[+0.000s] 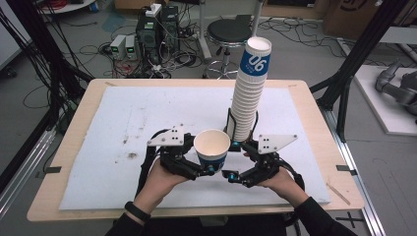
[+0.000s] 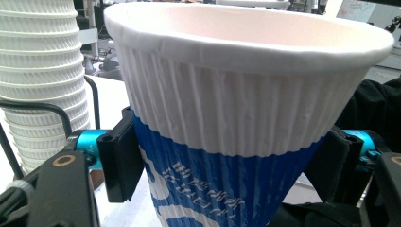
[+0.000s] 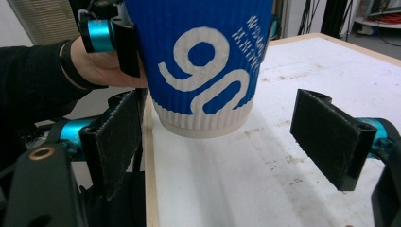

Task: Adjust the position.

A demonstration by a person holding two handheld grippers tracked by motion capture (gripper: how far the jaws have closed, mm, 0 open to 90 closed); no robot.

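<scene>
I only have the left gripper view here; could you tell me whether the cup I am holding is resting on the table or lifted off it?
Observer: Lifted. In the right gripper view the cup has its base clear of the white mat.
Operator: Thank you. Is the right gripper holding it as well?
Observer: No. The right gripper is open, its pads on either side below the cup, not touching it.
Operator: And how is the stack placed?
Observer: From the high view the stack stands upright just behind the right gripper, leaning slightly.
</scene>
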